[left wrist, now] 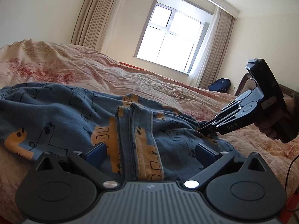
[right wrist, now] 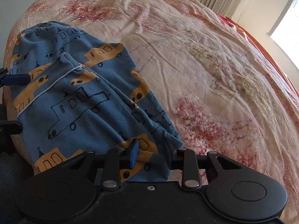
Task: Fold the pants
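Observation:
Blue pants [left wrist: 61,115] printed with orange and outlined trucks lie bunched on the bed. My left gripper [left wrist: 151,153] is open, its blue pads either side of a raised fold with the pant hems. My right gripper [right wrist: 151,155] has its jaws partly closed around the pants' edge [right wrist: 142,149]. In the left wrist view the right gripper [left wrist: 202,130] touches the pants at their right edge, tips in the cloth. In the right wrist view the pants [right wrist: 74,100] lie left, with the elastic waistband [right wrist: 31,29] far off, and a left gripper pad [right wrist: 16,79] at the left edge.
The bed [right wrist: 205,65] has a wrinkled pink floral sheet spreading far and right. A window [left wrist: 172,37] with beige curtains [left wrist: 91,15] is behind. A dark blue backpack [left wrist: 220,85] and a chair [left wrist: 244,82] stand by the far wall. The bed's red edge [right wrist: 261,52] runs along the right.

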